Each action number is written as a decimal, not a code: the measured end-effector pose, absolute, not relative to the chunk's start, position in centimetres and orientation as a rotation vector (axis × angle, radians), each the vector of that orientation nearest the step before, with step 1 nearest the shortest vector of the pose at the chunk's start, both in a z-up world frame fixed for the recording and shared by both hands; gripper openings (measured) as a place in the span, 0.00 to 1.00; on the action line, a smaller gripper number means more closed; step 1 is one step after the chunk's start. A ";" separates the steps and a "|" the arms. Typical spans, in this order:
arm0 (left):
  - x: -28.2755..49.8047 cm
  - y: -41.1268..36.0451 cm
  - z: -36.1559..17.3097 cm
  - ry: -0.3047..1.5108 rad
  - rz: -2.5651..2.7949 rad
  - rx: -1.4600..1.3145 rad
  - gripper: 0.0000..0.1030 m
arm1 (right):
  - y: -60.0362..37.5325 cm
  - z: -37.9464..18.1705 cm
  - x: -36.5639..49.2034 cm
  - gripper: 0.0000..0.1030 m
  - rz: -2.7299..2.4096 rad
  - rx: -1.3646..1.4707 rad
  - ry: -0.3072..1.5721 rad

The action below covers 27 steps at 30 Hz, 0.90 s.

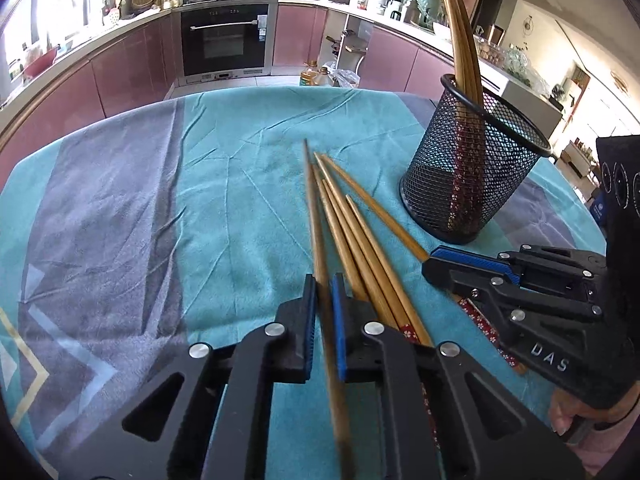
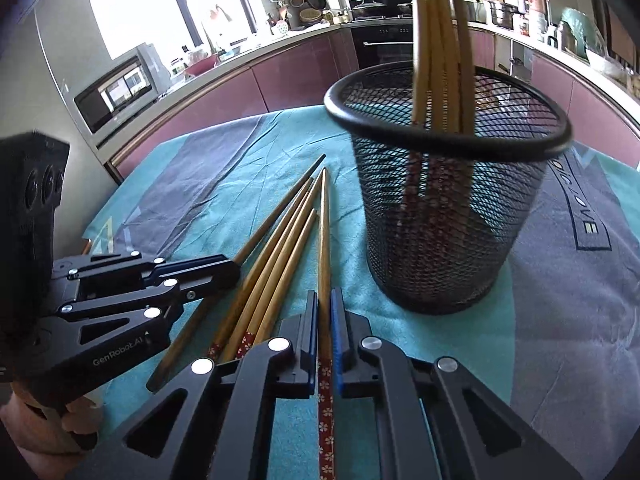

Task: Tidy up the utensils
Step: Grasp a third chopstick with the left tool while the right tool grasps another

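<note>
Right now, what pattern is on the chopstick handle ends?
Red with small white flowers on the chopstick handle ends, clearest in the right wrist view.

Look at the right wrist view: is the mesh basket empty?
No, several wooden chopsticks stand upright inside the mesh basket.

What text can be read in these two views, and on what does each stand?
"DAS" on the right gripper body.
"Gen Robot.AI" on the left gripper body.
"E" ends a partly hidden word printed on the tablecloth; the rest is unreadable.
Oven label: too small.
</note>
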<state>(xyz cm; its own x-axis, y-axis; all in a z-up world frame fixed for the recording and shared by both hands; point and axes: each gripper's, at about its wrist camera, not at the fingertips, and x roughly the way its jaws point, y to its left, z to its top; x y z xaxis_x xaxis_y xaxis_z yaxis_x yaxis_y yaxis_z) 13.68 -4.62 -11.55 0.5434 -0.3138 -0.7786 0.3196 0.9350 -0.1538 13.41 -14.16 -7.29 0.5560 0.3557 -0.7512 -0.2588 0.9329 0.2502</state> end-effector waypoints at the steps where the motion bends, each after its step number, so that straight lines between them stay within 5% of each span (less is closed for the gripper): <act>1: 13.4 -4.3 -11.4 0.916 -0.379 -0.005 0.08 | -14.4 -7.1 13.2 0.05 0.370 0.127 0.903; 27: 14.0 -5.0 -12.1 0.986 -0.499 0.046 0.12 | -12.7 -7.3 14.2 0.06 0.473 0.052 0.958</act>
<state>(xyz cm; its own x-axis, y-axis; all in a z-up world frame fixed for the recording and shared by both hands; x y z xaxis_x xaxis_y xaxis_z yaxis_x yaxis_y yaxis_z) 13.98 -4.98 -12.08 0.4492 -0.3829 -0.8072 0.4240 0.8866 -0.1846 14.17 -12.69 -7.33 0.4815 0.4104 -0.7744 -0.3653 0.8971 0.2483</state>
